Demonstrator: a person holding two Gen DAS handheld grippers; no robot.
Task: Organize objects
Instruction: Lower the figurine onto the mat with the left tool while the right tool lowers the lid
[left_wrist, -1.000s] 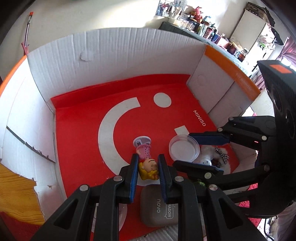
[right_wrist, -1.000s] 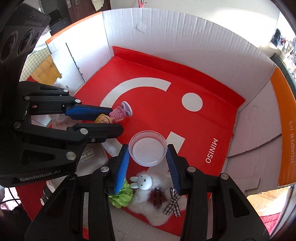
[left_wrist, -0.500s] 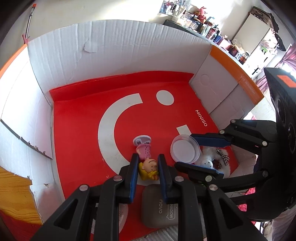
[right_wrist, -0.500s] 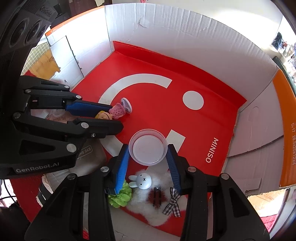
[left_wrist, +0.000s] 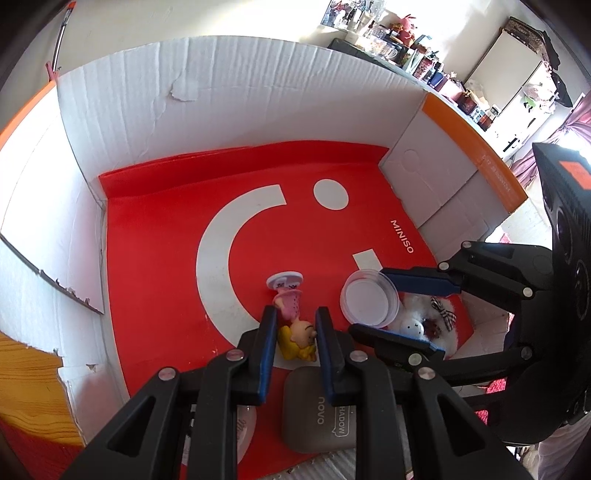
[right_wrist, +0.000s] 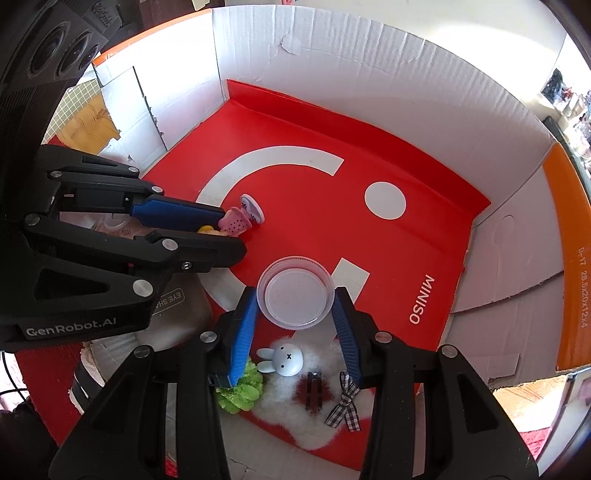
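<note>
Box (right_wrist: 369, 74) walls are white cardboard with orange edging, and the liner (right_wrist: 314, 129) is bright red with white smiley shapes. Figurine (left_wrist: 297, 338) is yellow with a pink spotted dress, bow (right_wrist: 345, 400) is black-and-white gingham, fingers (right_wrist: 243, 332) are blue.

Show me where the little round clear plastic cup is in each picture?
Left wrist view: the clear plastic cup sits right of centre, between the right gripper's blue fingers.
Right wrist view: low in the centre, between that gripper's own fingers.
Shared landmark: the white MINISO lettering.
</note>
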